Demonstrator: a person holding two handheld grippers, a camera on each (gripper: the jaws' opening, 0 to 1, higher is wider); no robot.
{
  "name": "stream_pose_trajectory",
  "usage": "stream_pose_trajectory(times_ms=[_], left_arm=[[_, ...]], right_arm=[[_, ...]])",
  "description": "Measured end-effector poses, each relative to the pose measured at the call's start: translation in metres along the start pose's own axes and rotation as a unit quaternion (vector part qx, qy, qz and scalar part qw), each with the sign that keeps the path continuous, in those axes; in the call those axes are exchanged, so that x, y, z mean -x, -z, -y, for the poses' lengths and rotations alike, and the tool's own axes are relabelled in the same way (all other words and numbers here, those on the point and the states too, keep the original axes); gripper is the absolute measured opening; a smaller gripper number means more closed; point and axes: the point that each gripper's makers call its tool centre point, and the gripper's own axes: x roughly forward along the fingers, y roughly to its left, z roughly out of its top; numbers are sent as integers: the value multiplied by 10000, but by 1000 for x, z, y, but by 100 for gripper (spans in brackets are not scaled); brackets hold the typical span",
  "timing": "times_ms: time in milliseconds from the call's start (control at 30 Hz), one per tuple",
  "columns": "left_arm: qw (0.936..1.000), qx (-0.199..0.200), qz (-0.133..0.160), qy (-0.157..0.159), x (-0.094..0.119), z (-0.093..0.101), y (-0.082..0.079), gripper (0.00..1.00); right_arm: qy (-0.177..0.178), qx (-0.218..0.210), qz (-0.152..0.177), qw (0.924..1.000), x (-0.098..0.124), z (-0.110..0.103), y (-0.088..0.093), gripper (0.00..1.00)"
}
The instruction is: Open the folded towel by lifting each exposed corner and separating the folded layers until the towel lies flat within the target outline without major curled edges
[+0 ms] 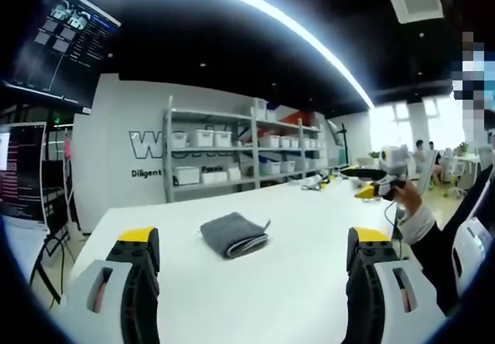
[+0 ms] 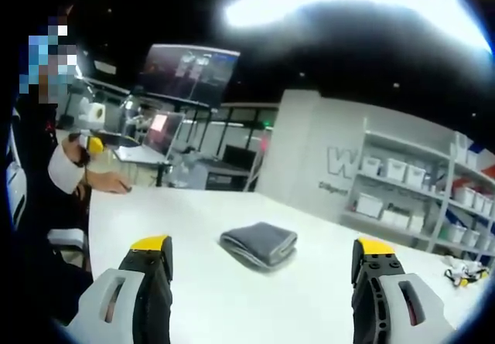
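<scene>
1. The towel (image 1: 233, 234) is a dark grey cloth folded into a compact, thick packet. It lies on the bare white table (image 1: 294, 205), well ahead of both grippers and roughly between each pair of jaws as each view looks forward.
2. By my reading, nothing of the task is done yet: the towel is fully folded, no corner is lifted, and no layers are parted.
3. In the left gripper view the stacked fold edges face the camera at the near right end, with lighter lines showing between the layers, and a small corner sticks out at the right side. In the right gripper view the towel (image 2: 259, 244) presents a rounded, smooth fold toward the camera and looks plump rather than flat.
4. No target outline is visible on the tabletop in either view, so where the towel must end up cannot be told.
5. The left gripper (image 1: 255, 255) has its jaws spread wide, holding nothing, and is clear of the cloth.
6. The right gripper (image 2: 263, 259) is likewise spread and empty, apart from the towel.
7. What remains, as I judge it: reaching the towel, picking up each exposed corner, separating the layers, and smoothing it flat.
</scene>
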Motion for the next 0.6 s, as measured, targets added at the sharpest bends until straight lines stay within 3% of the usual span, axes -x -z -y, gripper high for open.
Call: stream_pose_trajectory(times_ms=[600], left_arm=[[10000, -2, 62, -64, 5, -2, -3, 100]], right_arm=[[-10, -17, 75, 10000, -7, 5, -3, 98]])
